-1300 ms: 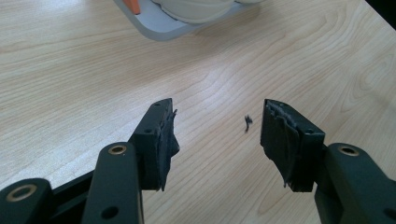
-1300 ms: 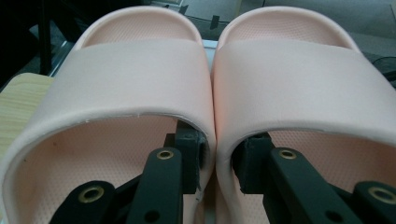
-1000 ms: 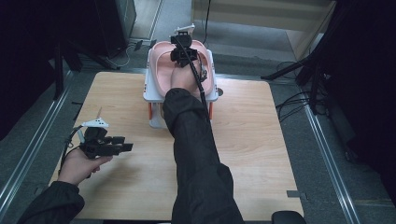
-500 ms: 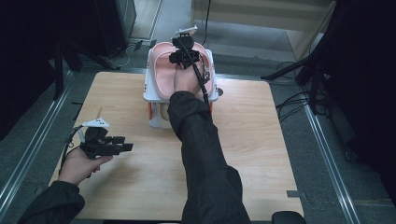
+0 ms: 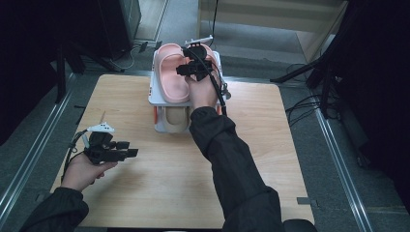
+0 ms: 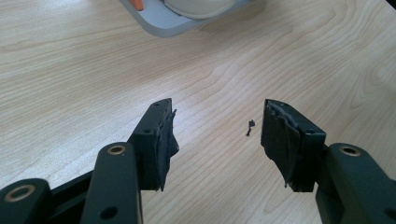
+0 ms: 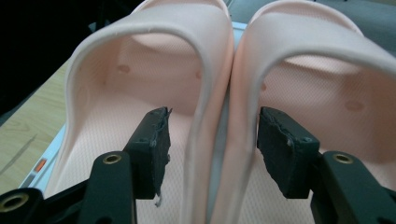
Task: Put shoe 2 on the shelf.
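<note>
Two pink slippers lie side by side on top of a white rack (image 5: 153, 94) at the table's far edge; the left slipper (image 5: 171, 72) is in plain sight, the right slipper (image 5: 215, 54) mostly under my hand. My right gripper (image 5: 196, 67) hangs over them. In the right gripper view the right gripper (image 7: 212, 140) has one jaw inside the left slipper (image 7: 116, 93) and one inside the right slipper (image 7: 327, 88). Their adjoining walls stand between the pads, which do not press them; the jaws have just been opening. My left gripper (image 5: 126, 149) (image 6: 217, 135) rests open at the table's left, nothing between its jaws.
A beige shoe (image 5: 176, 121) (image 6: 196, 5) sits on the rack's lower tier, whose grey base (image 6: 159, 23) rests on the wooden table (image 5: 270, 145). A small dark speck (image 6: 251, 127) lies on the wood by the left jaws. Metal rails run along both sides of the table.
My right gripper has slid a little toward the near end of the slippers, and its jaws have spread apart. The left hand has stayed where it was.
</note>
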The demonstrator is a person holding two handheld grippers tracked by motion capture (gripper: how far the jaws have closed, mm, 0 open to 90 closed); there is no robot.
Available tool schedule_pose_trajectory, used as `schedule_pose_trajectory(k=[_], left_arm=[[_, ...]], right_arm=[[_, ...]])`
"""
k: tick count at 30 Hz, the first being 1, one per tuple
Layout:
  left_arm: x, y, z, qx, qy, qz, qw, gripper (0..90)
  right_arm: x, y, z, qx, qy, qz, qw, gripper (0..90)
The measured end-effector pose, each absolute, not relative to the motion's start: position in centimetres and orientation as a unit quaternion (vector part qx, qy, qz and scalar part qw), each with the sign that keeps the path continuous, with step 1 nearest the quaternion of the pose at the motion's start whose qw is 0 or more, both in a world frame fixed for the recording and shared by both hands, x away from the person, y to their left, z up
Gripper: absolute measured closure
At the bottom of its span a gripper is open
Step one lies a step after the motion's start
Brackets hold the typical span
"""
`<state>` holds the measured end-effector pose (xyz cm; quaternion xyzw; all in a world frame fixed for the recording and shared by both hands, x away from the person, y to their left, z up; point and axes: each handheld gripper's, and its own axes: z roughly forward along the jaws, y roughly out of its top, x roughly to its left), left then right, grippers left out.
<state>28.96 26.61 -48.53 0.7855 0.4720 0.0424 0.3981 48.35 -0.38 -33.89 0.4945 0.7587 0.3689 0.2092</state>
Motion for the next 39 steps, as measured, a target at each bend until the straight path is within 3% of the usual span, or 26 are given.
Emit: schedule_pose_trajectory(k=[5,13,17,39], left_arm=[[29.0,26.6,-48.6,0.788,0.471,0.044,0.395,43.3],[29.1,26.4,-48.8,0.79,0.472,0.044,0.389,43.1],[29.3,26.2,-48.8,0.791,0.471,0.042,0.389,43.1],[30.0,25.3,-48.9,0.803,0.455,0.044,0.383,42.1]], right_arm=[[47.4,-1.5,-34.0,0.486,0.763,0.379,0.195,44.3],[45.2,-2.5,-34.2,0.438,0.788,0.379,0.209,44.6],[44.0,-3.3,-34.3,0.424,0.793,0.398,0.18,46.1],[37.5,-7.8,-35.3,0.337,0.827,0.436,0.117,45.6]])
